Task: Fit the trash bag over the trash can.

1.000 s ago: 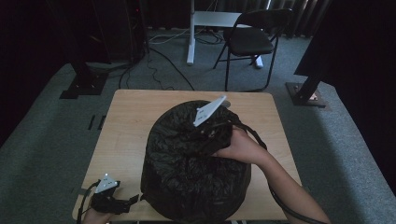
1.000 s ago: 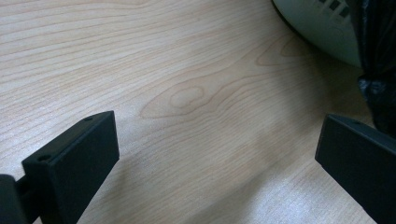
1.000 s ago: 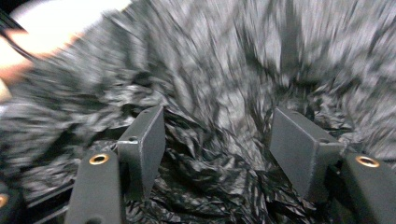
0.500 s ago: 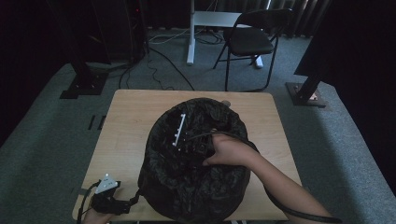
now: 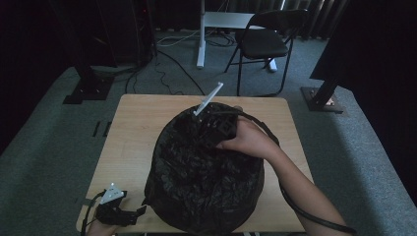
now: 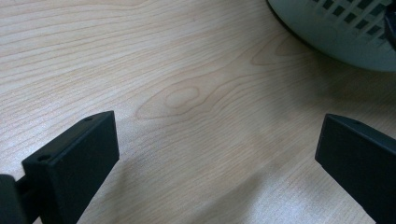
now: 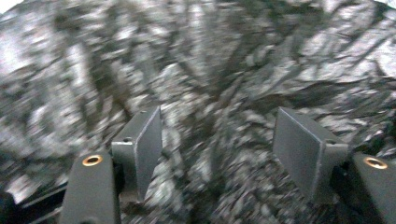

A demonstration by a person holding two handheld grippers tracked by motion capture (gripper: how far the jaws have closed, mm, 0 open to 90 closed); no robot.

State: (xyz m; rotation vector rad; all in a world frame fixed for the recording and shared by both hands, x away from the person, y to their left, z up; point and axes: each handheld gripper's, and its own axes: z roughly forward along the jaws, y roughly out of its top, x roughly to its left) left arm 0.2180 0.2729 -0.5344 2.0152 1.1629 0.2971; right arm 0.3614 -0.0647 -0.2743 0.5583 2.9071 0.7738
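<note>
A big black crinkled plastic bag point(image 5: 201, 182) bulges over a pale latticed basket point(image 6: 345, 28) in the middle of the wooden table point(image 5: 137, 128). A person's hand point(image 5: 248, 140) holds my right gripper point(image 5: 212, 129) at the far top of the bag, its grey plate sticking up. In the right gripper view the right gripper point(image 7: 217, 149) is open, with blurred bag film behind the pads and nothing pinched. My left gripper point(image 5: 137, 214) rests at the table's near left corner, just left of the bag. The left gripper point(image 6: 217, 158) is wide open over bare wood.
The right gripper's cable point(image 5: 305, 216) loops along the forearm at the near right edge. Beyond the table stand a folding chair point(image 5: 265, 44), a white desk leg point(image 5: 200, 44) and black stand bases on grey carpet. Bare wood lies left of and behind the bag.
The right gripper swung left across the bag's top, then came back toward the far side and rose a little, its plate now pointing up. The left gripper stayed put.
</note>
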